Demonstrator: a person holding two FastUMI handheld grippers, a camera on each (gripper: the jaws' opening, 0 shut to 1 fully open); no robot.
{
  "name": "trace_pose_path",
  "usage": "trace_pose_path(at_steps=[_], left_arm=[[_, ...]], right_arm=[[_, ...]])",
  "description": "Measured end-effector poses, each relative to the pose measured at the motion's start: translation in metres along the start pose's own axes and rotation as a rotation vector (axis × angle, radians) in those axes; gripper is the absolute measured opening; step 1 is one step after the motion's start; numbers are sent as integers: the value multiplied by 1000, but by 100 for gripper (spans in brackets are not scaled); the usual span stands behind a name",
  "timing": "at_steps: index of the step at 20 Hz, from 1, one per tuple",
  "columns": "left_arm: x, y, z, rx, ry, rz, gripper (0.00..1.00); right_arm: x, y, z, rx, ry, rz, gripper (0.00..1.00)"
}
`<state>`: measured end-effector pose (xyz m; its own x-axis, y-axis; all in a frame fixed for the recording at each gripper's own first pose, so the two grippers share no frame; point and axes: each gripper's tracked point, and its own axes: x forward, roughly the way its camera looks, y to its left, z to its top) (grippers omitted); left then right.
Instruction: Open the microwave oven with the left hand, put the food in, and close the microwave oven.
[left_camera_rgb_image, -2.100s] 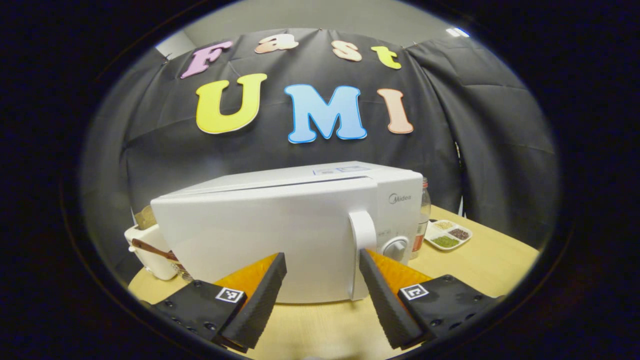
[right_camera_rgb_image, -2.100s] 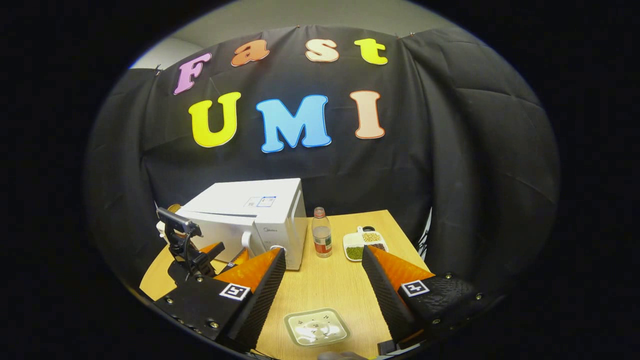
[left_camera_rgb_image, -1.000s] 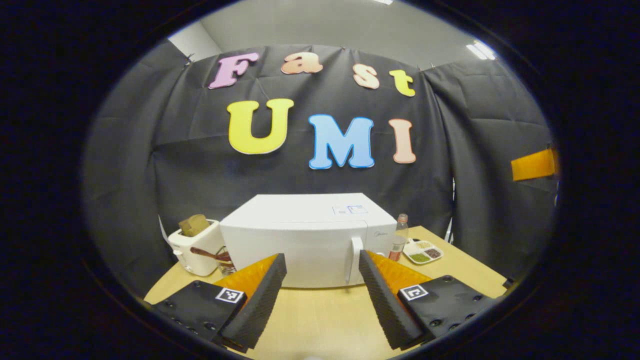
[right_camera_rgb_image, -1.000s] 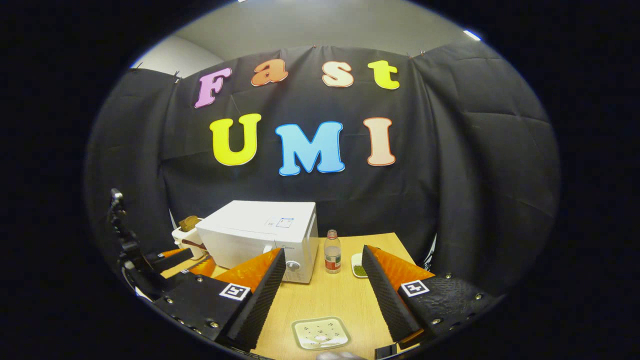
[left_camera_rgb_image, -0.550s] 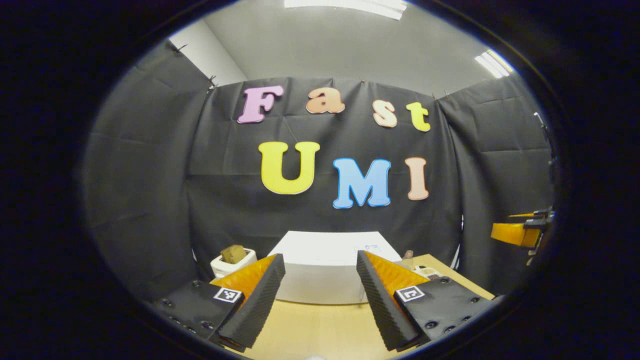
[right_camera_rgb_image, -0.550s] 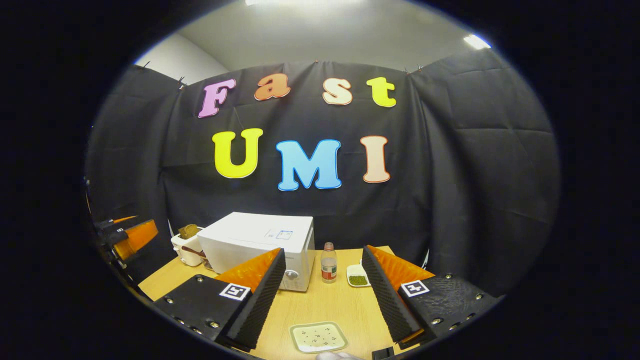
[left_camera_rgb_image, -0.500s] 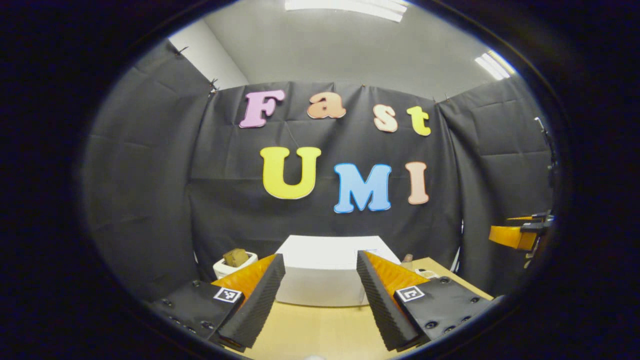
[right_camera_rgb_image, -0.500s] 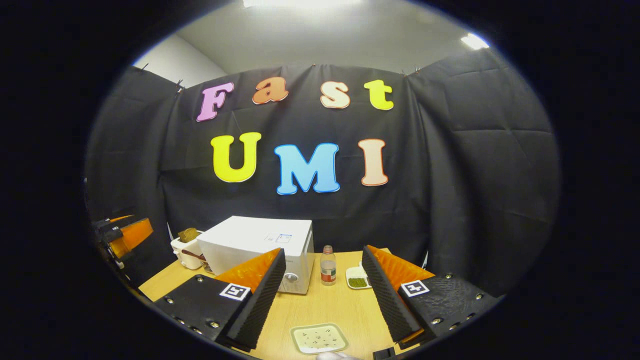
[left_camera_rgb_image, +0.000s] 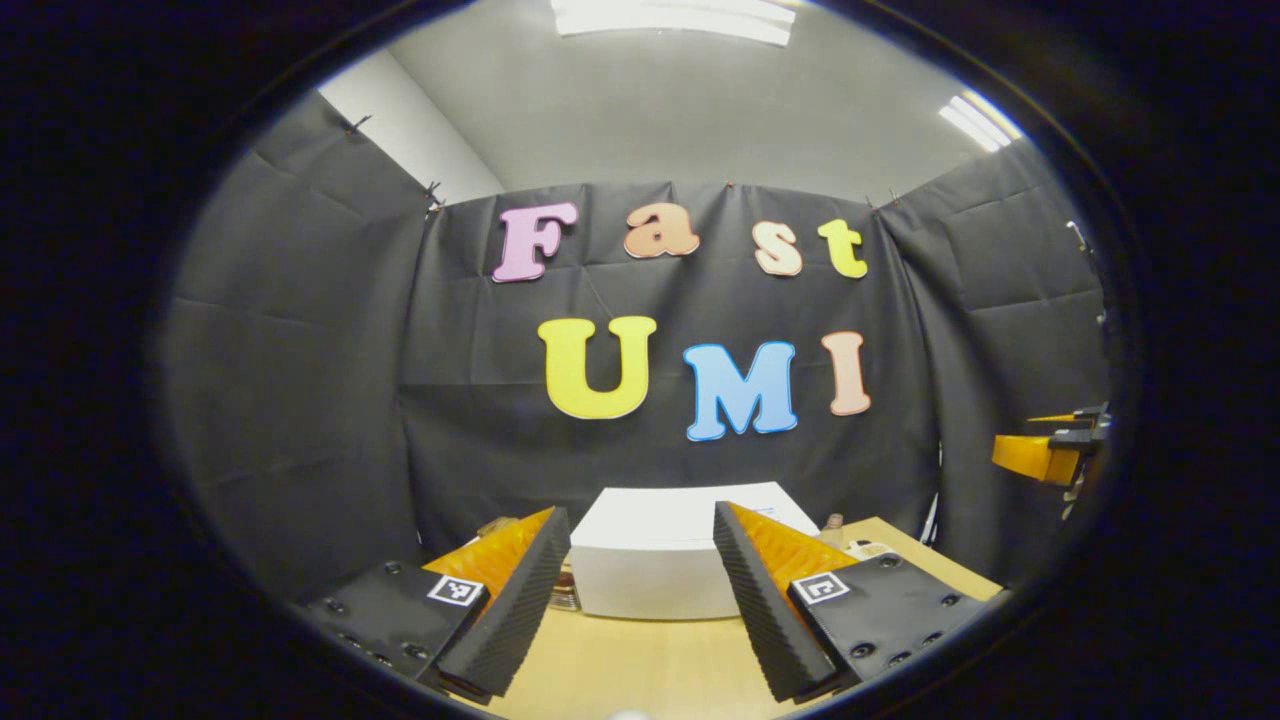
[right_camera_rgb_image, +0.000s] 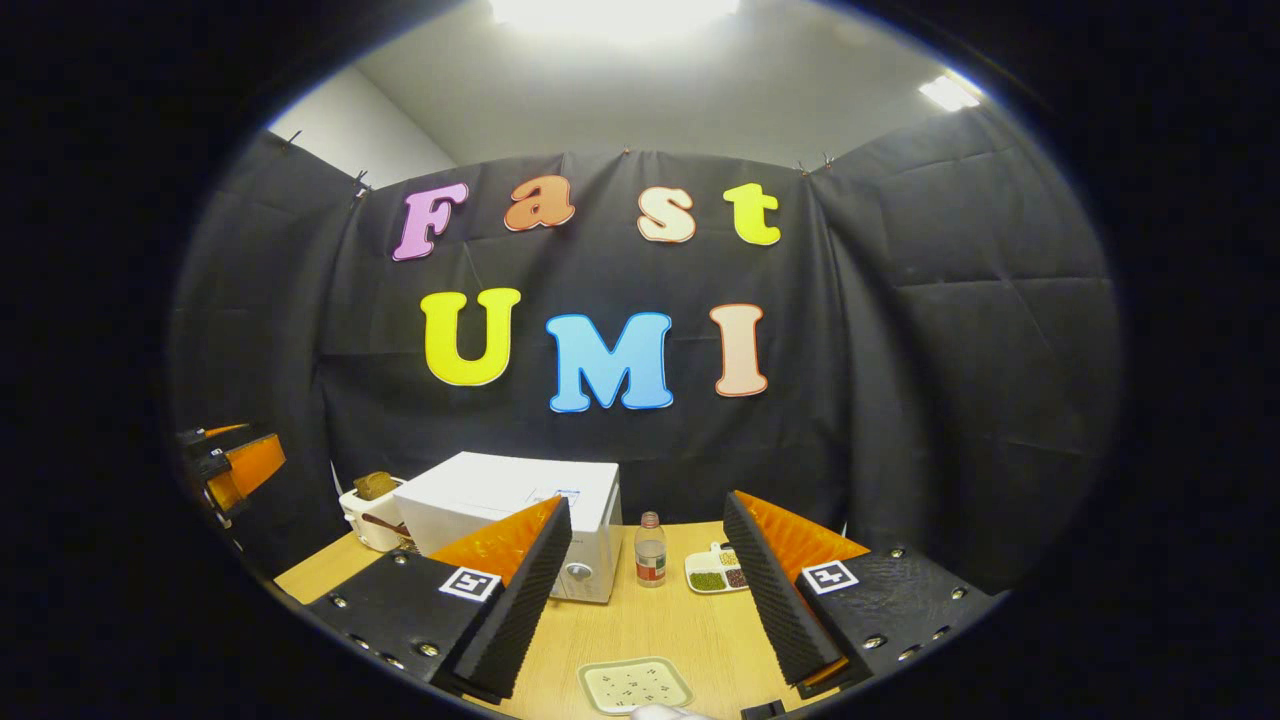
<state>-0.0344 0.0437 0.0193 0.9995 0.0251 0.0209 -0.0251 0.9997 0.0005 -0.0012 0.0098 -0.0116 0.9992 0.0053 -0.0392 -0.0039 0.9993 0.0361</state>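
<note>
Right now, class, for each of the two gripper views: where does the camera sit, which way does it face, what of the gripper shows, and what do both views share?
Left gripper view: rides the left gripper, facing the microwave front-on; its open jaws show below.
Right gripper view: rides the right gripper, facing the table with a bottle and a tray near; its open jaws show below.
Shared: the microwave and table; each catches the other gripper at its edge.
</note>
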Motion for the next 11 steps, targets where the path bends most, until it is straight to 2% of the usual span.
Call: trace_pose_path(at_steps=[11], left_arm=[[-4, -10, 8, -11, -22, -31, 94]], right_arm=[[-6, -5, 8, 14, -3, -7, 94]])
